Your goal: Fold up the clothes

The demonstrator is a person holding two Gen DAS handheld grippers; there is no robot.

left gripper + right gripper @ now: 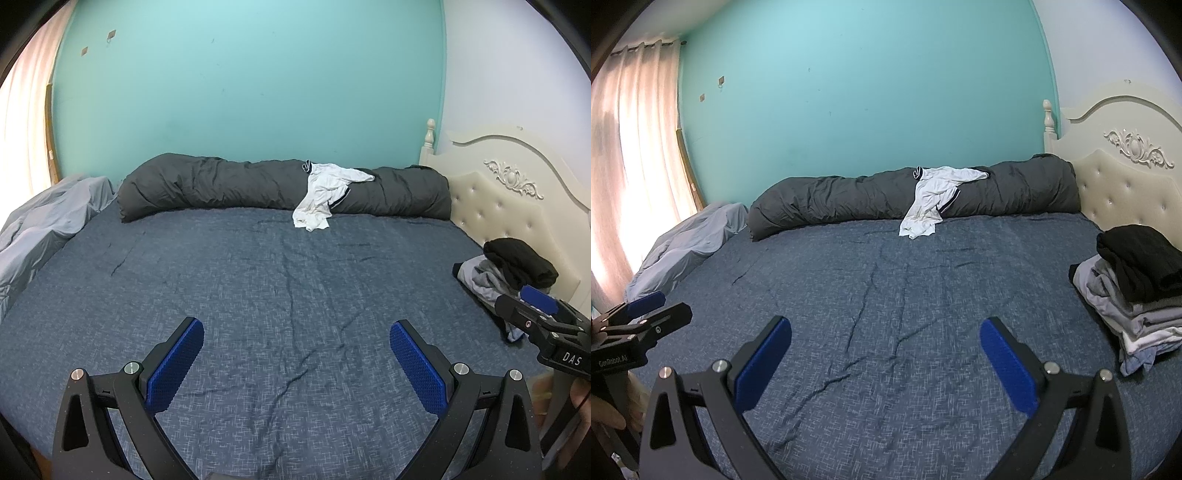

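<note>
**A:** So what's on the bed right now? Where's the stuff to fold?

**B:** There's one crumpled white garment with dark trim (325, 194), draped over the long dark grey rolled-up duvet (229, 188) at the far side of the bed against the teal wall (240, 81). Its lower end spills down onto the blue flecked bedsheet (280, 280). Nothing is touching it and both grippers are well away from it.

**A:** And the grippers?

**B:** The left gripper (296, 363) hangs over the near part of the sheet, jaws spread wide, blue textured pads (176, 363) facing each other with only sheet between them. Same for the right gripper (884, 363): wide apart, holding nothing, over wrinkled bare sheet. Each one shows up at the edge of the other's camera too, and you can see a bit of a hand (607, 421) on the left gripper's handle in the right wrist view.

**A:** Anything already folded?

**B:** Yep, a stack of folded grey and white clothes with a black piece on top (1137, 291), sitting on the right side of the bed just beside the cream tufted headboard (1123, 184). The right gripper is near that stack.

**A:** Other clutter?

**B:** A light grey bunched-up blanket (690, 240) on the left edge of the bed, by the pale curtain (631, 166) with daylight coming through.
</note>
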